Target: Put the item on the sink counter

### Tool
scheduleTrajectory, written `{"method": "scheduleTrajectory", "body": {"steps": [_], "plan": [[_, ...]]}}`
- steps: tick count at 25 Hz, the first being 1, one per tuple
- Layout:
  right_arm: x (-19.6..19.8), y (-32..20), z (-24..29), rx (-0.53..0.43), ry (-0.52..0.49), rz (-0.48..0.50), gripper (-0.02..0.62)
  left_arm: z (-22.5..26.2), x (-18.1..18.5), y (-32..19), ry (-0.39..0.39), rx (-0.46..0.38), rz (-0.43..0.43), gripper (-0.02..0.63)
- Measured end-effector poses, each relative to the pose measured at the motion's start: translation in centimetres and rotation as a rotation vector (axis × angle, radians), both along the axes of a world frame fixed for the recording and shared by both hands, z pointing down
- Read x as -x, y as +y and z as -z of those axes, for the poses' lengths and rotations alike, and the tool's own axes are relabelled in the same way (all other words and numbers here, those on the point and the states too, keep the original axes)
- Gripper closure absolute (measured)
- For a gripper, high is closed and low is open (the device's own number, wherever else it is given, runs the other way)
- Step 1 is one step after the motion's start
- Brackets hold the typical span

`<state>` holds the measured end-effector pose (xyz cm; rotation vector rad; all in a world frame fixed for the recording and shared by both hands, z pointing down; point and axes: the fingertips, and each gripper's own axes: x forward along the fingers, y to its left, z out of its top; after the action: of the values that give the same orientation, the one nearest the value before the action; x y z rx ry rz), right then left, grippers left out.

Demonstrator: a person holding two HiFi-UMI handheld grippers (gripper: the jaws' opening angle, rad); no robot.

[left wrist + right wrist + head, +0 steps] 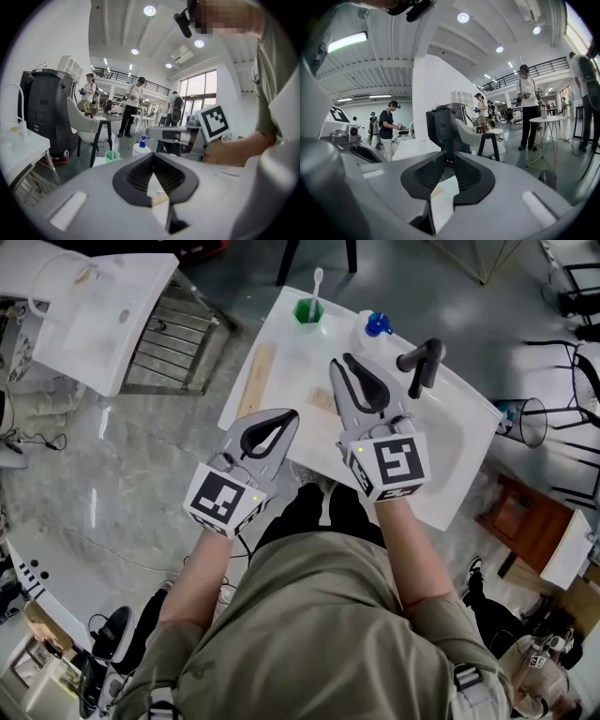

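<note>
A white sink counter (286, 357) stands in front of me with a black faucet (421, 363) over its basin. On it are a long wooden strip (255, 381), a small tan piece (322, 399), a green cup (307, 310) (112, 155) with a white toothbrush, and a blue-capped bottle (376, 326) (141, 147). My left gripper (292, 414) (152, 157) hovers at the counter's near edge, shut and empty. My right gripper (339, 362) (449, 157) is held above the counter's middle. Its jaws are nearly together with a narrow slit, and nothing is between them.
A second white sink unit (94, 306) with a metal rack (171, 334) stands at the upper left. A wire bin (530, 423) and a wooden box (525, 521) sit to the counter's right. Several people, a chair and small tables show in both gripper views.
</note>
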<state>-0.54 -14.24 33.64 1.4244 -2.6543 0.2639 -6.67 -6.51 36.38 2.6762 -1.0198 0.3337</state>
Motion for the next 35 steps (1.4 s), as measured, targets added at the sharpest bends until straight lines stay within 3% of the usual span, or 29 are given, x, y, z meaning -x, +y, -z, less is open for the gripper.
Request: {"method": "scheduleTrajectory", "body": {"steps": [8, 25, 35], "plan": [[-1.3, 2.7, 2.3, -0.003, -0.035, 0.019, 0.581, 1.1, -1.0, 0.8, -0.001, -0.016, -0.005, 0.600], [-4.6, 6.4, 0.0, 0.102, -0.010, 0.050, 0.583, 2.0, -2.1, 1.4, -0.016, -0.023, -0.036, 0.600], [-5.0, 7.7, 0.8, 0.098, 0.007, 0.068, 0.583, 2.5, -3.2, 1.3, -0.025, -0.030, -0.069, 0.600]]}}
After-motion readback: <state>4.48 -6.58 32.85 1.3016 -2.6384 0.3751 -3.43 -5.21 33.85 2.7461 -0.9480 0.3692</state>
